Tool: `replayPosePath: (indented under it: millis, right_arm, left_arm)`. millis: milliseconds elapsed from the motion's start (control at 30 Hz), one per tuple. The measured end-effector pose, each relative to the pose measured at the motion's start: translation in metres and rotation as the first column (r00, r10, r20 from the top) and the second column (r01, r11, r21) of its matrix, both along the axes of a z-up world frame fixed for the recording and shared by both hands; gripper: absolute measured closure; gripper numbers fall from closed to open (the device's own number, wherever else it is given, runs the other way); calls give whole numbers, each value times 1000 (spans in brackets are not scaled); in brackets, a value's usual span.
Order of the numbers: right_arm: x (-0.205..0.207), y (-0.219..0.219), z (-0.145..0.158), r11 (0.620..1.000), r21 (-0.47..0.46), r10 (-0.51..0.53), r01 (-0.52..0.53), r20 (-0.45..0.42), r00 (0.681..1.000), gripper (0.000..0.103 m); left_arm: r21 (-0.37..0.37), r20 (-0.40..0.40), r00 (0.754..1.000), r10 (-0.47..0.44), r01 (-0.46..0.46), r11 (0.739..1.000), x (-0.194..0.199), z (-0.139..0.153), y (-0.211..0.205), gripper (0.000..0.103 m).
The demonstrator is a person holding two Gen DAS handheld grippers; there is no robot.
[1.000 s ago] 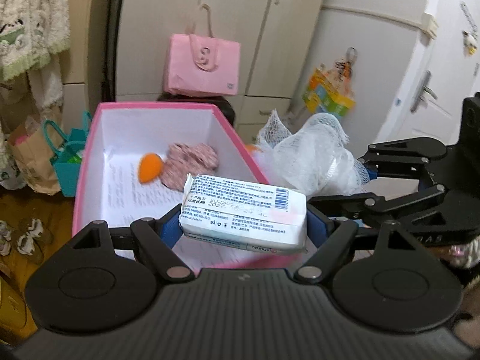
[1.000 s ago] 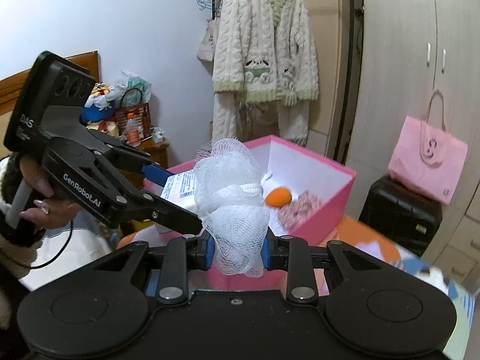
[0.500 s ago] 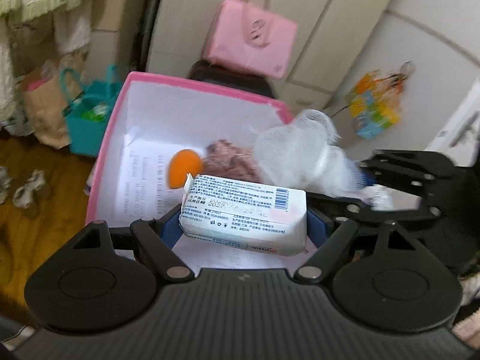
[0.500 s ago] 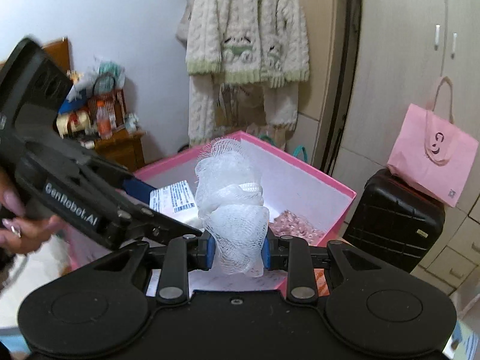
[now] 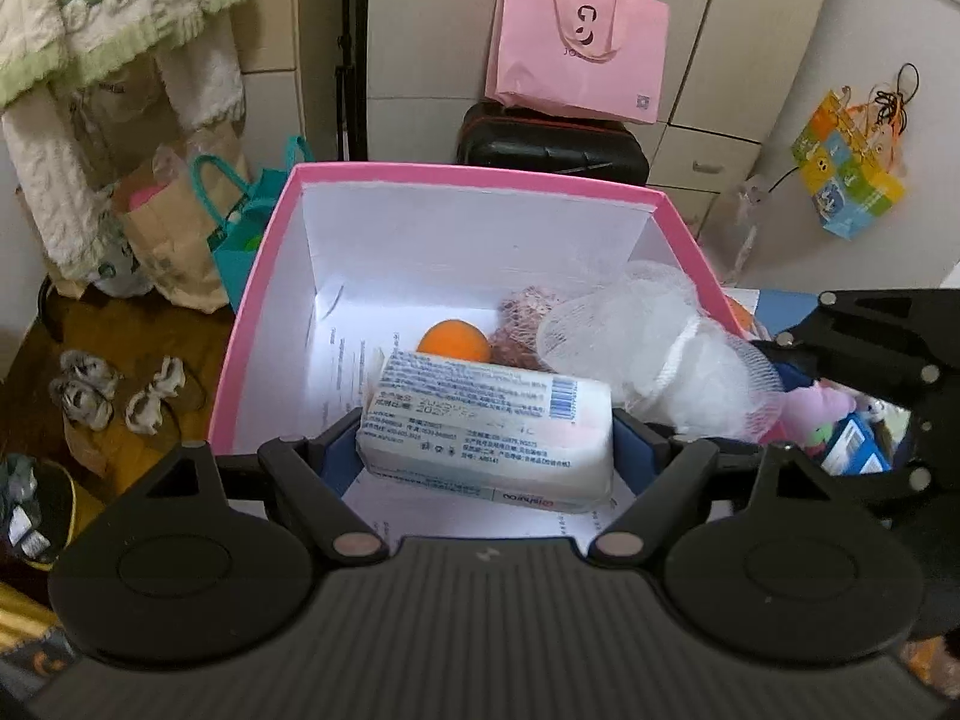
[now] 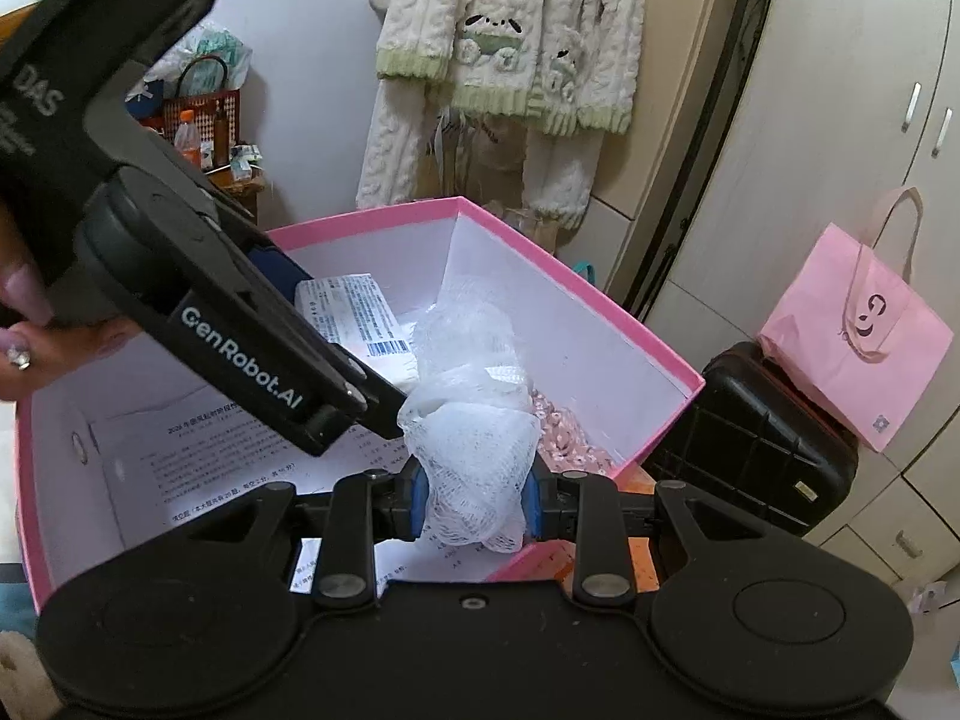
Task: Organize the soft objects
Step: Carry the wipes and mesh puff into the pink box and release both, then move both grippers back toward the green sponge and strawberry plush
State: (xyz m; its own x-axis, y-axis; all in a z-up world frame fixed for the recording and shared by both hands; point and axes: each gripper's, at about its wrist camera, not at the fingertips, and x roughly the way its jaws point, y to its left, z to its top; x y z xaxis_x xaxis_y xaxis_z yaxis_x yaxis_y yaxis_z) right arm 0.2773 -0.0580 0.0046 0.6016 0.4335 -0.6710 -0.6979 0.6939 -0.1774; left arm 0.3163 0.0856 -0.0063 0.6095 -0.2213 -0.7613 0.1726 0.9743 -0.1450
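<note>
Two things already sit in the pink box [image 5: 252, 324], lower centre of the left wrist view: an orange sponge [image 5: 454, 343], smooth and egg-shaped, and just beside it a pinkish, nubbly scrunched cloth [image 5: 521, 324], both lying on a printed paper sheet [image 5: 354, 372] that lines the white floor. So part of the sorting looks done, and two more items are right over the opening. The left gripper [image 5: 486, 447] clamps a tissue pack [image 5: 486, 426], a soft rectangular block in glossy printed plastic, its jaws just starting to spread with the pack between them and the blue pads at its ends. In the right wrist view the right gripper [image 6: 474, 501] pinches a white mesh bath puff [image 6: 471, 420], airy, crinkled netting bunched into a loose column; its jaws are easing apart too, though the net fills the gap between the pads. Both loads hang above the box floor, not resting on it, so my read is that the drops are what remains here. At the far right of the left view, a pink plush toy [image 5: 816, 408] and other bits lie outside the box, possibly yet to go in.
</note>
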Motion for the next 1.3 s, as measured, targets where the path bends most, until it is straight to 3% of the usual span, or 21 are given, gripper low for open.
replayPosePath:
  millis: [33, 200, 367, 567, 667, 900, 1100, 1300]
  right_arm:
    - [-1, 1, 0, 1000, -3, -1, 1, 5, 1000, 64]
    - [-6, -4, 2, 1000, 26, -4, 4, 13, 1000, 44]
    - [-21, -26, 14, 990, 134, -46, 43, 18, 999, 44]
    - [-53, -72, 25, 946, 306, -109, 106, -6, 994, 43]
    - [-73, -86, 25, 927, 339, -162, 159, -20, 987, 44]
    - [-127, -116, 39, 925, 323, -212, 201, -1, 977, 43]
    - [-171, -142, 46, 937, 259, -248, 234, 23, 968, 43]
    - [-199, -164, 46, 943, 208, -272, 259, 36, 962, 42]
  left_arm:
    - [-4, 3, 1000, 6, -6, 1000, -1, 1, 1, 20]
    - [3, 52, 999, 17, -17, 1000, -11, 9, 2, 17]
    - [-8, 111, 994, -12, 13, 1000, -38, 18, 5, 17]
    - [-35, 162, 985, -57, 64, 997, -78, 34, 2, 17]
    - [-27, 199, 974, -108, 116, 993, -100, 45, -5, 17]
    - [-68, 198, 955, -219, 236, 969, -142, 65, -18, 17]
    - [-21, 201, 934, -294, 304, 952, -173, 71, -39, 17]
    - [-36, 154, 915, -373, 382, 923, -189, 67, -65, 16]
